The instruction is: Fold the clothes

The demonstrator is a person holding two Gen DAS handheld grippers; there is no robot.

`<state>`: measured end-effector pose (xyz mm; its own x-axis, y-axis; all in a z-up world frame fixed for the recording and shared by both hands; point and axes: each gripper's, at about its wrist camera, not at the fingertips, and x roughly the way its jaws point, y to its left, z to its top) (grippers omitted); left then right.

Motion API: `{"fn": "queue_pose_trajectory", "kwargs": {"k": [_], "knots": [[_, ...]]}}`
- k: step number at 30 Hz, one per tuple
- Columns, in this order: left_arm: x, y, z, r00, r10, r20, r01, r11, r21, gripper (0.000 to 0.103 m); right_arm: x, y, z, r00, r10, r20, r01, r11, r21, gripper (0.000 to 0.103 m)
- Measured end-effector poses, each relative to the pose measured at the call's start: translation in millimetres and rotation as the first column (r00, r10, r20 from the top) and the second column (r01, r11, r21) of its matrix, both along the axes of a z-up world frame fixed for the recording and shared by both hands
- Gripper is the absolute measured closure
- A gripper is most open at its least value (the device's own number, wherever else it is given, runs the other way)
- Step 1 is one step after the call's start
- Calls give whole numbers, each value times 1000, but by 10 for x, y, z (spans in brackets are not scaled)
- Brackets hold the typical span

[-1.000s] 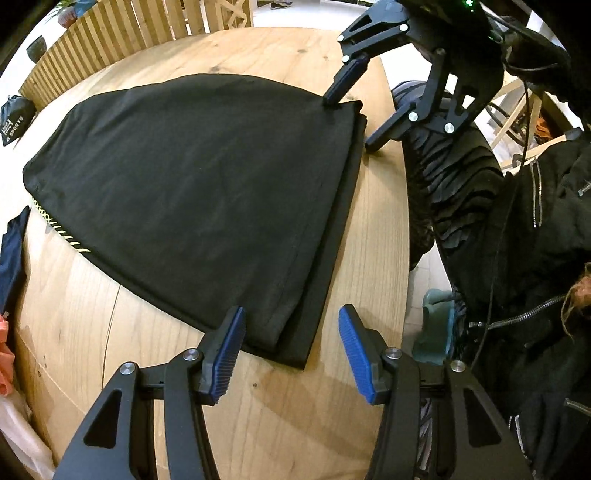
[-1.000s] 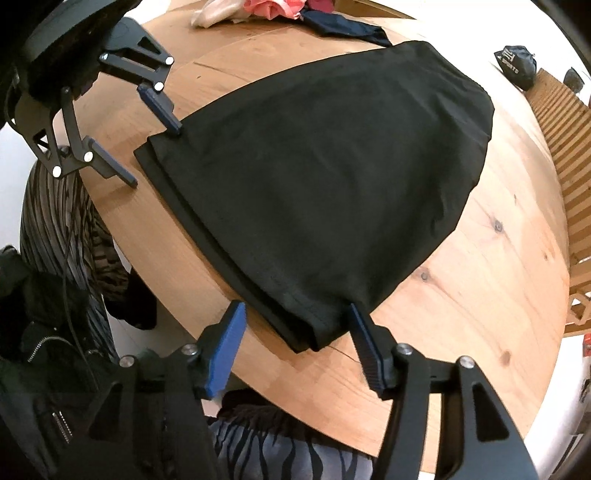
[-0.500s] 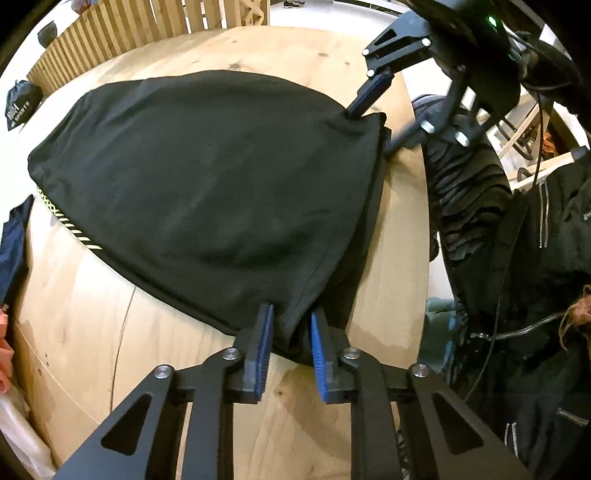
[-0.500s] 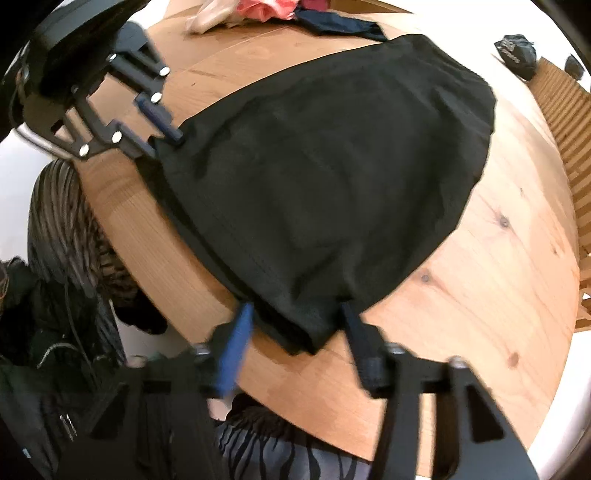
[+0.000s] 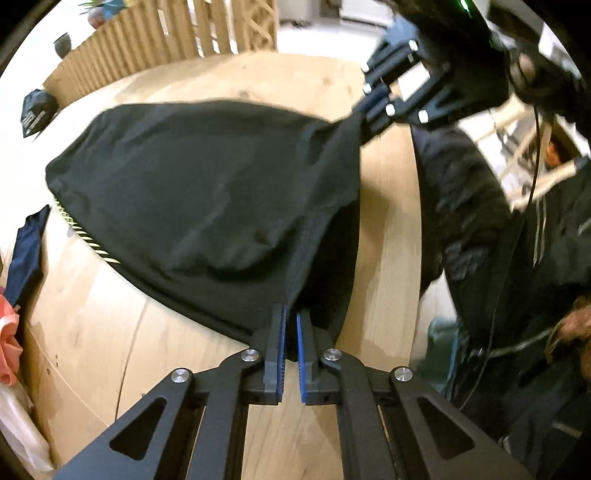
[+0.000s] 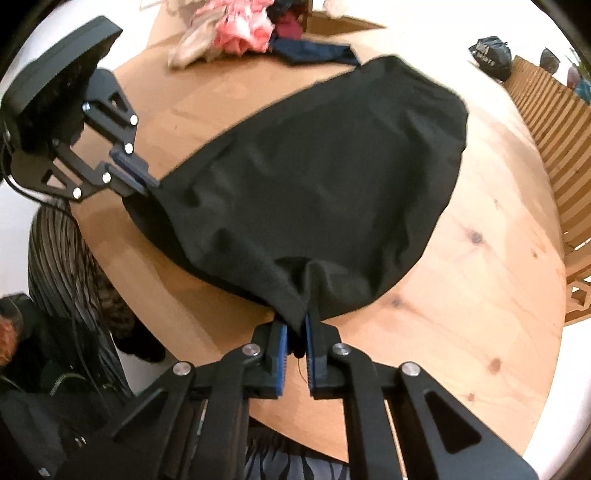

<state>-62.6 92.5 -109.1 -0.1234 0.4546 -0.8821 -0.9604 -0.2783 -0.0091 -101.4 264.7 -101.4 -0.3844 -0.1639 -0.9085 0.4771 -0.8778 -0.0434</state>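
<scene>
A black garment lies folded on the round wooden table; it also shows in the right wrist view. My left gripper is shut on its near corner and holds that corner lifted off the table. My right gripper is shut on the other near corner, also lifted. Each gripper shows in the other's view: the right gripper at the top right, the left gripper at the left. The near hem hangs between them above the wood.
A pile of pink, white and dark blue clothes lies at the table's far side, also at the left edge of the left wrist view. A slatted wooden partition stands beyond the table. The person's dark jacket is by the near edge.
Both grippers closed on the garment's near corners and lifted them off the table. The near hem rose and the cloth bunched into folds.
</scene>
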Motion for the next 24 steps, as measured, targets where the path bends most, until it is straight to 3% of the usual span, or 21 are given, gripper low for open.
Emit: {"fn": "queue_pose_trajectory", "kwargs": {"k": [5,9,13,16,19,24], "knots": [[-282,-31,394,999,48,-12,-46,991,125,99,-23,96,377,994,-18,-108,15,1000,-26,96],[-664,-49,742,994,108,-33,-98,969,225,99,-395,146,805,976,-35,-213,26,999,-46,96],[-1229,16,943,984,165,-59,-143,951,274,99,-887,214,1134,952,-53,-301,39,998,-52,96],[-1650,102,995,977,196,-80,-167,946,278,99,-1465,366,1196,952,-62,-299,44,997,-65,96],[-2151,194,971,969,233,-86,-204,944,258,99,-1990,486,1158,953,-80,-293,77,997,-21,96],[-3010,292,837,955,294,-20,-276,915,295,99,-2896,668,947,957,-111,-269,123,992,26,96]]}}
